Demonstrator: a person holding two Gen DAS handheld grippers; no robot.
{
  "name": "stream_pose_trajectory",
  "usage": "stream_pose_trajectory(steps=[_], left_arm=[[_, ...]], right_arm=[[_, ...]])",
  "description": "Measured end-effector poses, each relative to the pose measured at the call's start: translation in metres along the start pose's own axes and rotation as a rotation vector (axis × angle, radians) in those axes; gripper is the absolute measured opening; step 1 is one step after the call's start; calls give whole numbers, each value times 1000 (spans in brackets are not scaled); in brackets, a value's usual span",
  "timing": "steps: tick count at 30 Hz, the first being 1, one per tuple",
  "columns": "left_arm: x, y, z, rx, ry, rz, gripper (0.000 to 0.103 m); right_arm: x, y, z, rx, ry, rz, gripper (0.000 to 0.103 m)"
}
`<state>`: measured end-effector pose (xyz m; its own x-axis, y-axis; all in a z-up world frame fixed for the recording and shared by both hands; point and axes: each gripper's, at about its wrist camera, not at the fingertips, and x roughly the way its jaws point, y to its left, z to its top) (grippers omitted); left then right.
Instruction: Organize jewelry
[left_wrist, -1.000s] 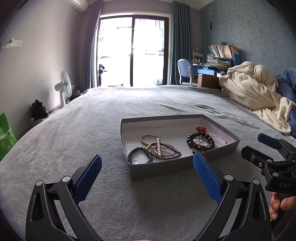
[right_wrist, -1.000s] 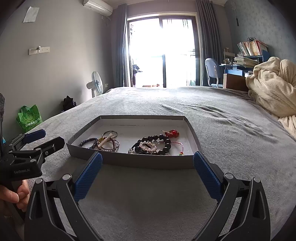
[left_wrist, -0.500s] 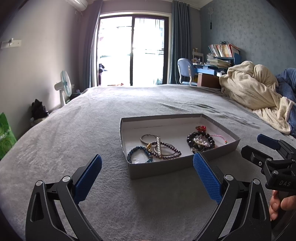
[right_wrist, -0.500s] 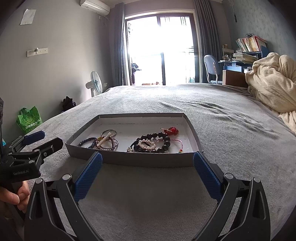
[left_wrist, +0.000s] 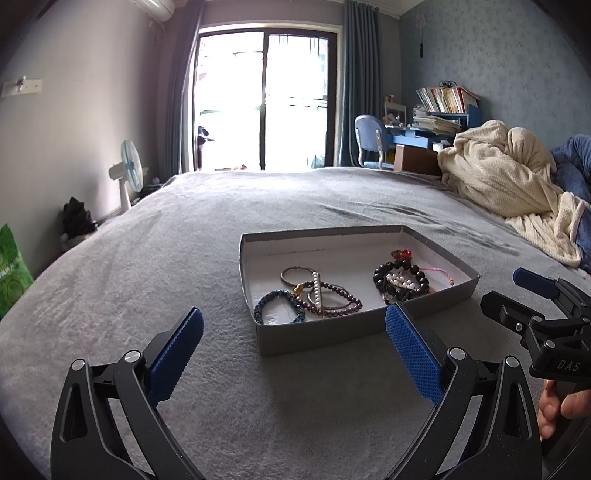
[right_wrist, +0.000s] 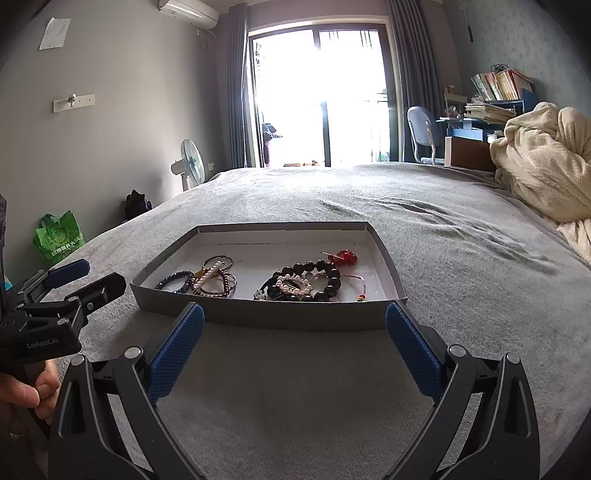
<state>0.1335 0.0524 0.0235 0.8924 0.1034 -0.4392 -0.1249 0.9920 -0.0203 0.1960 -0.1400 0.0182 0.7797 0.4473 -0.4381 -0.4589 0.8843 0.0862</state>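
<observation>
A shallow grey cardboard tray (left_wrist: 317, 334) (right_wrist: 258, 317) lies on the grey bed. It holds a blue bead bracelet (left_wrist: 279, 308) (right_wrist: 173, 279), a tangle of purple beads, thin bangles and a pearl clip (left_wrist: 319, 295) (right_wrist: 216, 277), a black bead bracelet with pearls (left_wrist: 400, 282) (right_wrist: 308, 282) and a red ornament (left_wrist: 402, 254) (right_wrist: 345, 257). My left gripper (left_wrist: 293, 354) is open and empty just short of the tray's near left corner. My right gripper (right_wrist: 295, 347) is open and empty before the tray's near wall. Each gripper shows at the edge of the other's view.
A grey bedspread (left_wrist: 184, 240) covers the bed all around the tray. A cream blanket heap (left_wrist: 506, 177) (right_wrist: 546, 173) and blue bedding lie at the right. A fan (left_wrist: 127, 171), a green bag (right_wrist: 59, 236) and a desk with books (left_wrist: 432, 125) stand beyond the bed.
Both views shift only slightly; the right gripper has eased a little closer to the tray. Both stay open and empty, and the jewelry has not moved.
</observation>
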Motion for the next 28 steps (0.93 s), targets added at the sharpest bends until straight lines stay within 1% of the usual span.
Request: stream_pose_trajectory(steps=[9,17,28], left_arm=[[1,0,0,0,2,1,98],[3,-1,-8,12,3,13,98],[4,-3,-7,12,12,15,98]], right_arm=[[0,0,0,1,2,-1,98],[1,0,0,4,4,1,98],[2,0,0,5,9,0,98]])
